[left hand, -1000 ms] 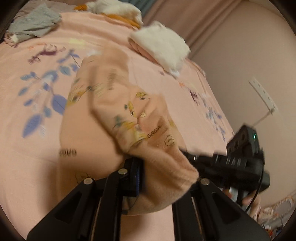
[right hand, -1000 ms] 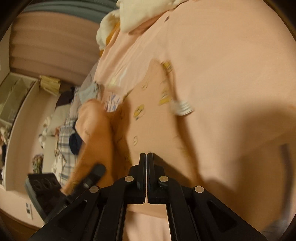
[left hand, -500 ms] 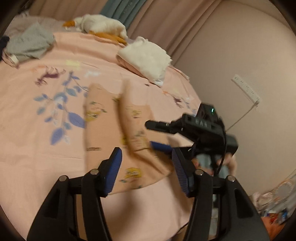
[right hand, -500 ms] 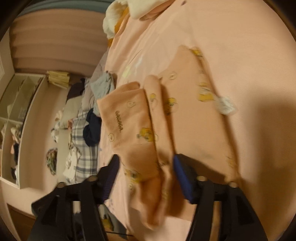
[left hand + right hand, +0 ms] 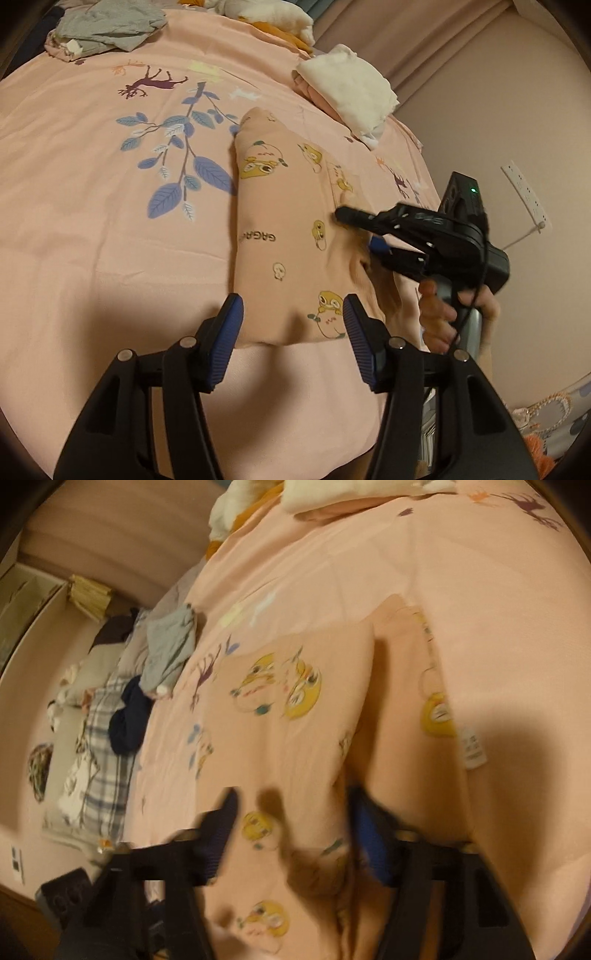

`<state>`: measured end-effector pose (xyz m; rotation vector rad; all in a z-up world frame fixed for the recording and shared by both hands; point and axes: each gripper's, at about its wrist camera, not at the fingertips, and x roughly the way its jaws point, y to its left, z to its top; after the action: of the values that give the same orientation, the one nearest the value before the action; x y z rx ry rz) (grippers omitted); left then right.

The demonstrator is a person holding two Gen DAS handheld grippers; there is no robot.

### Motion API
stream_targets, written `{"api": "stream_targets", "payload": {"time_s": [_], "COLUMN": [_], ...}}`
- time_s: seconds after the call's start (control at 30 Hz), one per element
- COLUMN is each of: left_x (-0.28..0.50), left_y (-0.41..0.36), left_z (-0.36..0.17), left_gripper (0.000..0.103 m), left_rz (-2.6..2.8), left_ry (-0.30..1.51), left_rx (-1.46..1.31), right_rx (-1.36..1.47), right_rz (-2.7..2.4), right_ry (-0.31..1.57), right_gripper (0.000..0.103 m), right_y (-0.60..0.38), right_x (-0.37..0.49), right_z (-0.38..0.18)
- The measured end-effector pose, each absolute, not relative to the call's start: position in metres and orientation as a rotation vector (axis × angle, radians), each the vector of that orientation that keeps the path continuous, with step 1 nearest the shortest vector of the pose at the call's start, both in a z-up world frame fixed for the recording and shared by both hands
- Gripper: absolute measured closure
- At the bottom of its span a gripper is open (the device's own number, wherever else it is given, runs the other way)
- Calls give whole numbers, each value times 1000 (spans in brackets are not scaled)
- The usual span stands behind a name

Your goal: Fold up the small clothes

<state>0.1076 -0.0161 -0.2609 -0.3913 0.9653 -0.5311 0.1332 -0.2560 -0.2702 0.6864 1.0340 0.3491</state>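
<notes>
A small peach garment with yellow cartoon prints [image 5: 284, 229] lies folded lengthwise on the pink bed sheet [image 5: 92, 229]. My left gripper [image 5: 291, 325] is open and empty, just above the garment's near edge. My right gripper [image 5: 360, 230] shows in the left wrist view at the garment's right side, jaws apart over the cloth. In the right wrist view the right gripper [image 5: 291, 830] is open and blurred, low over the same garment [image 5: 288, 716], whose white label [image 5: 472, 749] sticks out on the right.
A folded white and pink stack [image 5: 351, 88] lies at the far right of the bed. A grey garment [image 5: 107, 26] and a white-orange pile [image 5: 266, 14] lie at the far end. A wall socket [image 5: 524, 192] is on the right. Plaid bedding and dark clothes [image 5: 110, 738] lie beside the bed.
Both grippers were shut on the lifted garment, then opened and let it drop. It now lies folded flat. The left gripper has drawn back to its near edge; the right is moving low over it.
</notes>
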Motion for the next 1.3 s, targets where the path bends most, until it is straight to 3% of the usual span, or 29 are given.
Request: {"api": "stream_targets", "payload": {"time_s": [0.1,0.17,0.53,0.87,0.97,1.13,1.3], "left_x": [106,109,112,113,113,115,112], "left_y": [-20,-22,-20,-29,-27,-24,-31], "left_z": [-261,-265,-269,-278,-277,-283,-286], "left_gripper": [47,47,47,47,47,47,47], "left_rz": [-526,-527,-517,-517,-507,-495,-497], "left_ry": [976,996,1020,1070,1059,1074,1087], "left_rx": [-373,-386,-387,-358,-336,-357,-350], "right_rx": [752,793,676,600,605,437,456], "right_rz": [328,362,355,155,131,62,247], "right_ry": [1011,987,841,976,1017,910,911], "right_gripper": [92,93,93,93,87,87,87], "right_y": [-268,-270,-282,-295,-298,-290,-270], "right_x": [133,132,121,121,124,111,96], "right_z": [-274,-273,-212,-271,-259,-213,-220]}}
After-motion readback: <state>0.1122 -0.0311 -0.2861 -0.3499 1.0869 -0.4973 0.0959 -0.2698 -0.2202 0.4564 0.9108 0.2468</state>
